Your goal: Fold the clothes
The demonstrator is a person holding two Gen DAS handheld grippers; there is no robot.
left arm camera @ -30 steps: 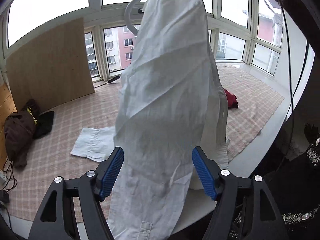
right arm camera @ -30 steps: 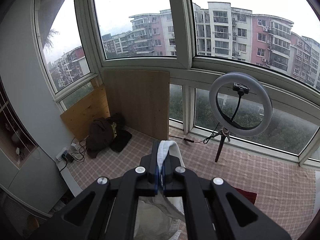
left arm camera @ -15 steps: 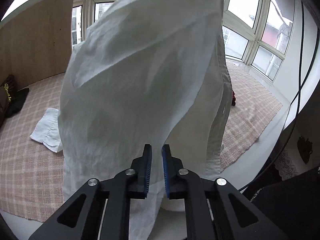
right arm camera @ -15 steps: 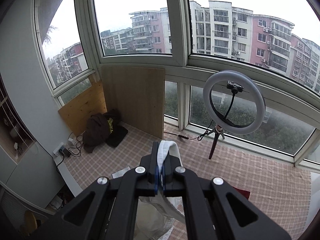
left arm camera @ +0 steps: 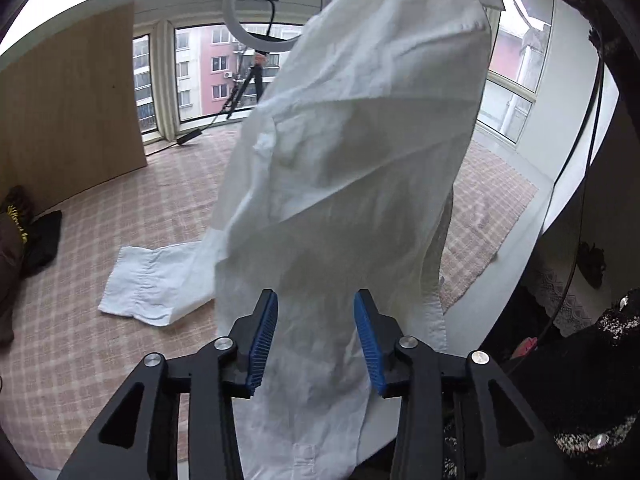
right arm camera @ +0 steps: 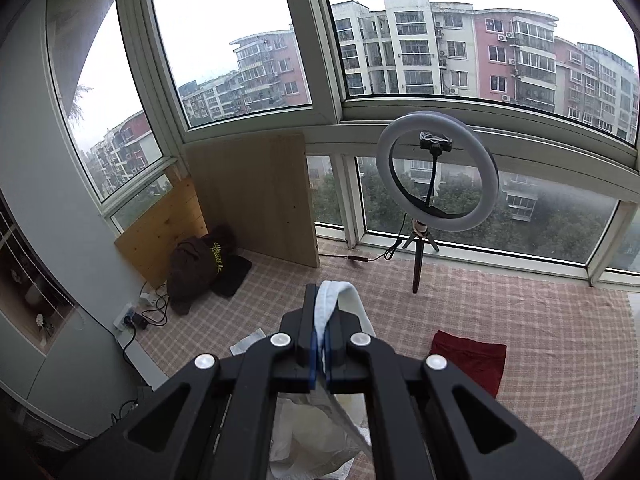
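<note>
My right claw [right arm camera: 319,350] is pressed together, pinching a white fold of the shirt [left arm camera: 360,168], which hangs from it over the checked mat [left arm camera: 80,344]. One cuffed sleeve [left arm camera: 154,286] lies flat on that mat. My left claw [left arm camera: 316,336] is opening, its blue pads [left arm camera: 262,344] apart on either side of the hanging cloth, not pressing it. A ring light [right arm camera: 438,174] stands at the mat's far edge, by the window.

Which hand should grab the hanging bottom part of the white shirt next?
Left, probably. The left gripper is opening, with the white shirt hanging just beyond its blue pads, not pinched. The right gripper is shut on the shirt's top edge, holding it up, so it is busy.
</note>
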